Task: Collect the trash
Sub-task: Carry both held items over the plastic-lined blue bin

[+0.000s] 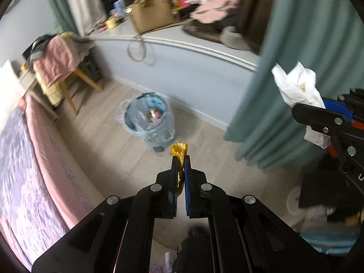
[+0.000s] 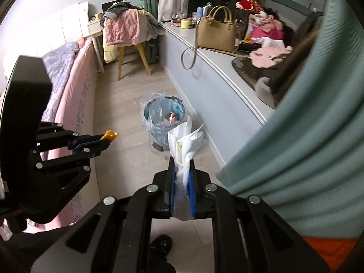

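Observation:
My left gripper point(image 1: 181, 159) is shut on a yellow-orange peel point(image 1: 180, 151), held above the floor. It also shows in the right wrist view point(image 2: 107, 139) with the peel point(image 2: 110, 134) at its tips. My right gripper point(image 2: 182, 159) is shut on a crumpled white tissue wad point(image 2: 186, 143); it shows in the left wrist view point(image 1: 298, 110) with the stained tissue point(image 1: 295, 86). A blue trash bin point(image 1: 151, 122) lined with a clear bag stands on the floor ahead of both grippers, with some trash inside point(image 2: 166, 118).
A bed with pink and purple bedding point(image 1: 27, 159) runs along the left. A teal curtain point(image 2: 307, 147) hangs close on the right. A window ledge point(image 2: 218, 61) holds a tan handbag point(image 2: 216, 34) and clothes. A yellow chair draped with clothes point(image 2: 127, 36) stands beyond the bin.

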